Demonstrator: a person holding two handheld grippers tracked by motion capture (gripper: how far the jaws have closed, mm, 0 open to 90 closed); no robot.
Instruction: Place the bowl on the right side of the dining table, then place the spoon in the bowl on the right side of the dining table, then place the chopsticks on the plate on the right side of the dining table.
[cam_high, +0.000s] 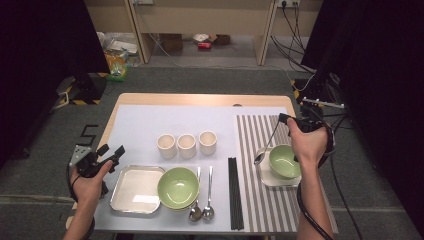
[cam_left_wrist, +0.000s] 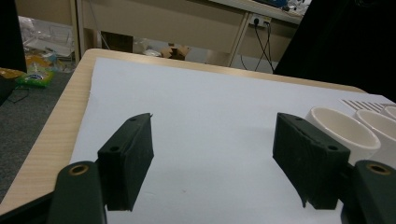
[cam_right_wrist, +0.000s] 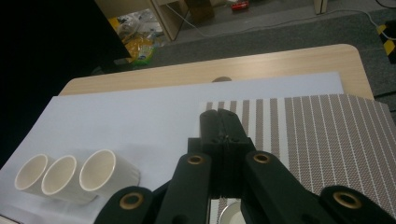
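Observation:
My right gripper (cam_high: 283, 119) hovers over the striped placemat (cam_high: 250, 135), shut on the handle tip of a metal spoon (cam_high: 258, 159). The spoon hangs down and to the left, its bowl beside a green bowl (cam_high: 284, 161) on a small square tray (cam_high: 270, 181). In the right gripper view the jaws (cam_right_wrist: 219, 115) are pressed together. My left gripper (cam_high: 111, 150) is open and empty at the table's left edge, next to a silver tray (cam_high: 135, 190). Its pads (cam_left_wrist: 128, 158) stand wide apart over the white mat, pointing past the cream cups (cam_left_wrist: 341, 128).
Three cream cups (cam_high: 186, 145) stand in a row mid-table. In front of them are a second green bowl (cam_high: 178, 187), two spoons (cam_high: 202, 212) and black chopsticks (cam_high: 235, 192). The white mat (cam_high: 145, 122) is bare at the back.

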